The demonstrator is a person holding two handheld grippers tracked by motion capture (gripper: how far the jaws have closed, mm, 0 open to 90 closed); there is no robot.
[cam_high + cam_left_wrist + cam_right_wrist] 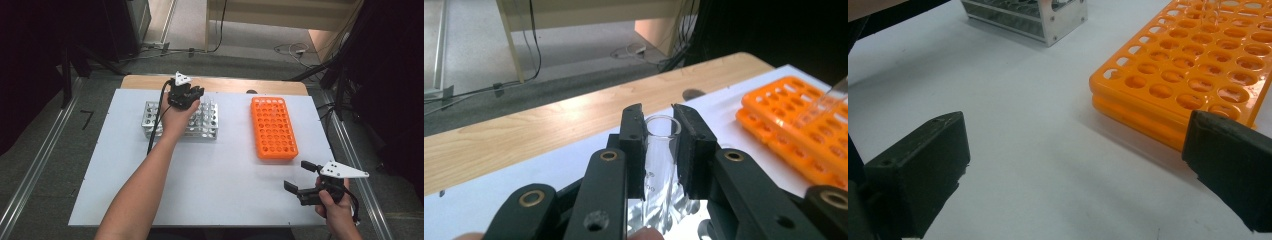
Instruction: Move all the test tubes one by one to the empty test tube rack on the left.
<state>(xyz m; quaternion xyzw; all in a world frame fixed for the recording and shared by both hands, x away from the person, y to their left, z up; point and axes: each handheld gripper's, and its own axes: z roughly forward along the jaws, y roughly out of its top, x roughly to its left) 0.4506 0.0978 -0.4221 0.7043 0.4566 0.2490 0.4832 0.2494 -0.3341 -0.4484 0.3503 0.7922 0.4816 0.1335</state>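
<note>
My left gripper [192,93] hovers over the silver metal tube rack [150,117] at the table's far left. In the left gripper view its black jaws press on a clear glass test tube [660,165] that stands upright, open rim up, with the metal rack [674,212] below it. An orange plastic tube rack [272,127] lies to the right, also seen as the orange rack [794,135] and the orange rack [1193,75]. My right gripper [300,176] rests near the table's front right corner, jaws wide apart with nothing between them.
The white table top [215,175] sits on a wooden board [235,84] that shows along its far edge. Cables lie on the grey floor [260,50] beyond. Metal rails run along both sides of the table.
</note>
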